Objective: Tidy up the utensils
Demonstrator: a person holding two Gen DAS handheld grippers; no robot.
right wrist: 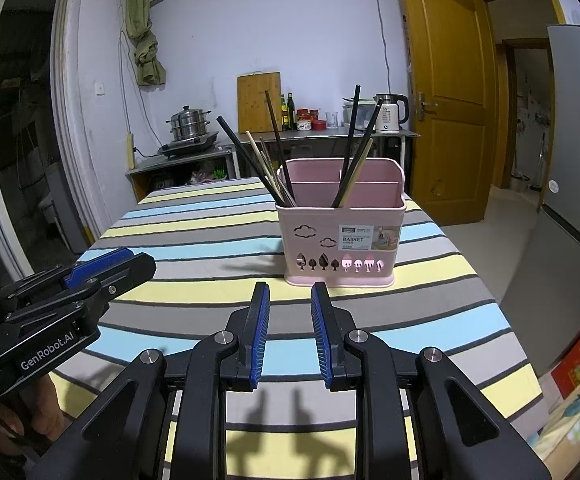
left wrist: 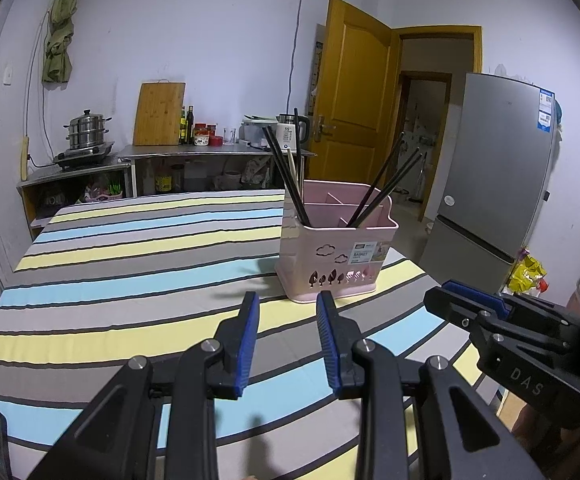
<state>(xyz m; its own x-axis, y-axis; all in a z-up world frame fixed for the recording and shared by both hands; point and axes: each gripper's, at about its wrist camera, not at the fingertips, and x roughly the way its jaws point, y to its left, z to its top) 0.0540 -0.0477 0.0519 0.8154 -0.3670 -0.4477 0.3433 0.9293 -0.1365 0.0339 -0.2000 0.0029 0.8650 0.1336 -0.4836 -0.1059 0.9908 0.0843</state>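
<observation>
A pink utensil basket [left wrist: 330, 256] stands on the striped tablecloth [left wrist: 129, 264]; it also shows in the right wrist view [right wrist: 342, 240]. Several chopsticks [right wrist: 273, 168] lean in its left compartment and a few more [right wrist: 354, 152] in its right one. My left gripper [left wrist: 287, 300] is open and empty, just in front of the basket. My right gripper [right wrist: 290, 292] is open and empty, also just short of the basket. Each gripper shows from the side in the other's view: the right gripper [left wrist: 446, 292] and the left gripper [right wrist: 137, 260].
A counter [right wrist: 322, 134] with a kettle, bottles, jars and a cutting board stands behind the table. A steamer pot [right wrist: 189, 124] sits on a stove at the left. A grey fridge [left wrist: 490, 176] and an open wooden door [right wrist: 450, 92] are on the right.
</observation>
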